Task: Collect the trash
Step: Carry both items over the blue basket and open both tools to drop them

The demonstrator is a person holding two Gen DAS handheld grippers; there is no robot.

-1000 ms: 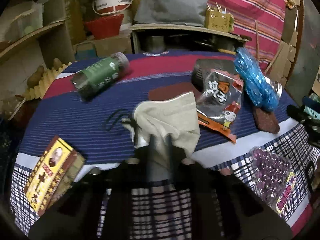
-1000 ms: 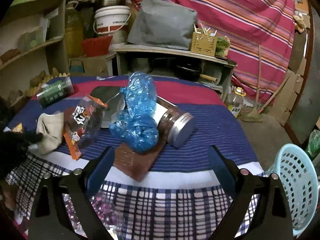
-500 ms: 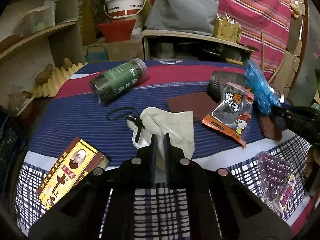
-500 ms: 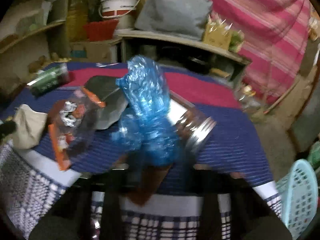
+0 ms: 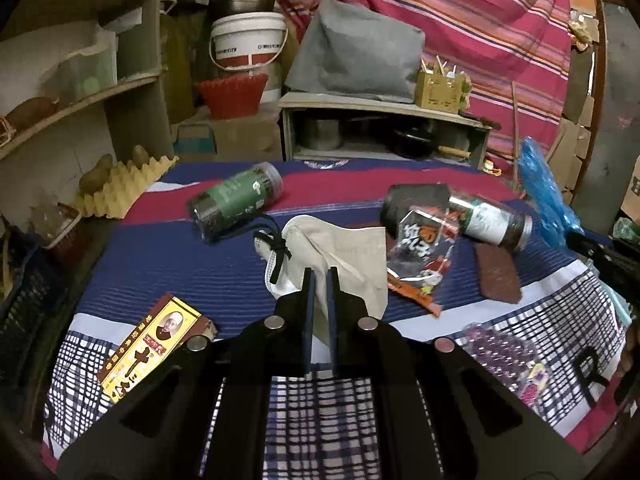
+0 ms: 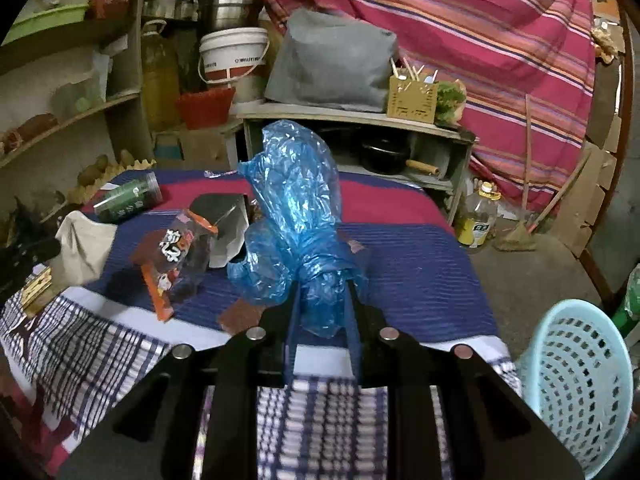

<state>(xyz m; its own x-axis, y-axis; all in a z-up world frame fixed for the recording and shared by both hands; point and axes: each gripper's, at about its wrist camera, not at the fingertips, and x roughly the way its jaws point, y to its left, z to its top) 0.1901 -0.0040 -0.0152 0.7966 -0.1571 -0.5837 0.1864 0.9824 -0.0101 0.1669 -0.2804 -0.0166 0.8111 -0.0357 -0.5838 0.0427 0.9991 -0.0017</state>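
My left gripper (image 5: 319, 280) is shut on a beige cloth pouch (image 5: 344, 256) with a black drawstring and holds its near edge lifted off the striped tablecloth (image 5: 180, 256). The pouch also shows at the left of the right wrist view (image 6: 82, 252). My right gripper (image 6: 322, 296) is shut on a crumpled blue plastic bag (image 6: 298, 216), raised above the table; the bag also shows at the right edge of the left wrist view (image 5: 544, 196). A light blue mesh basket (image 6: 576, 376) stands on the floor at the lower right.
On the table lie a clear snack wrapper (image 5: 420, 256), a green-label jar (image 5: 236, 200), a second jar with a metal lid (image 5: 492, 222), a yellow and brown box (image 5: 154, 348), a packet of purple beads (image 5: 508, 356) and brown pads (image 5: 498, 276). Shelves stand behind.
My right gripper closed on the blue bag and lifted it off the jar. My left gripper stayed shut on the pouch and raised it slightly.
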